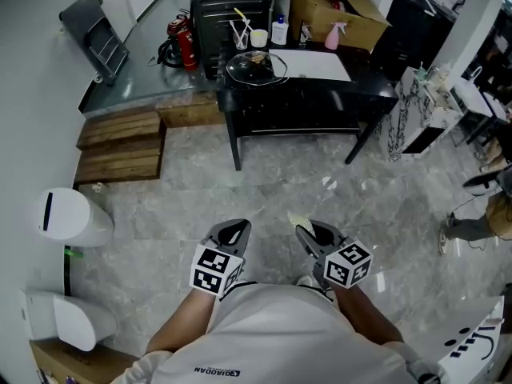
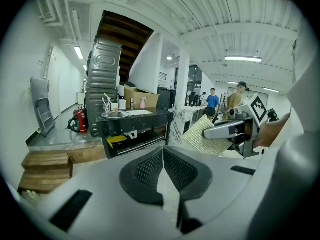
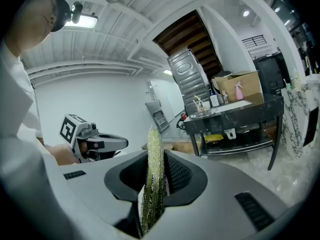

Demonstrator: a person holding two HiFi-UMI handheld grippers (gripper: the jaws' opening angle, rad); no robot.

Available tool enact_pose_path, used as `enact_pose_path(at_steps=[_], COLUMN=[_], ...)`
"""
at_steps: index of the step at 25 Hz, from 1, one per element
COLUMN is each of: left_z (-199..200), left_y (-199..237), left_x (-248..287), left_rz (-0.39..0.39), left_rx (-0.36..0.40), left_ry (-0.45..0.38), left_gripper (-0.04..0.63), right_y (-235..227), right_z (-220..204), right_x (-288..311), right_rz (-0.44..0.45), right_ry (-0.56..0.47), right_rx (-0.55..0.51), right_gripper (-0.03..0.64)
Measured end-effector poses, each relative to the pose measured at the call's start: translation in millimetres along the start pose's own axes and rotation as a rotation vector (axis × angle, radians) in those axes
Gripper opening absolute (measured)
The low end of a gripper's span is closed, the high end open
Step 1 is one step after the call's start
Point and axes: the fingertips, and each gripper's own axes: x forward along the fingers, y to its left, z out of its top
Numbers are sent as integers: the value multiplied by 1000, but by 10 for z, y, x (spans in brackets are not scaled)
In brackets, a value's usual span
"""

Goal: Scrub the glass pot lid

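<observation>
The glass pot lid (image 1: 256, 67) lies on the left end of a black table (image 1: 320, 86), far ahead across the floor. Both grippers are held close to my body, well short of the table. My left gripper (image 1: 234, 232) is shut with nothing between its pads (image 2: 150, 166). My right gripper (image 1: 308, 234) is shut on a yellow-green scouring pad (image 1: 297, 221), which stands upright between its jaws (image 3: 152, 184). In the left gripper view the lid (image 2: 115, 114) is small on the table top, and the scouring pad (image 2: 202, 134) shows at the right.
Beside the lid the table carries a cup of utensils (image 1: 240, 32), bottles, a pink spray bottle (image 1: 331, 36) and a cardboard box (image 1: 336, 10). A fire extinguisher (image 1: 186, 42) and wooden pallets (image 1: 120, 146) are at the left. A white bin (image 1: 72, 217) stands near my left side. Another person's foot (image 1: 464, 226) is at the right.
</observation>
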Motion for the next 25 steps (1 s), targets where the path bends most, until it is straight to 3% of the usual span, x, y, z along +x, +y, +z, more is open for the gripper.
enact_pose_path(at_steps=[13, 19, 25], left_z=[-302, -208, -88], left_y=[532, 770, 1044], left_x=[-280, -85, 311], left_rz=[-52, -53, -57], left_rx=[-37, -67, -128], left_ry=[34, 28, 35], left_gripper=[18, 18, 18], right_y=[396, 171, -343], right_z=[-204, -37, 166], right_x=[459, 667, 1062], right_rz=[-54, -79, -95], right_ry=[15, 16, 20], right_rx=[47, 51, 63], right_gripper=[84, 84, 84])
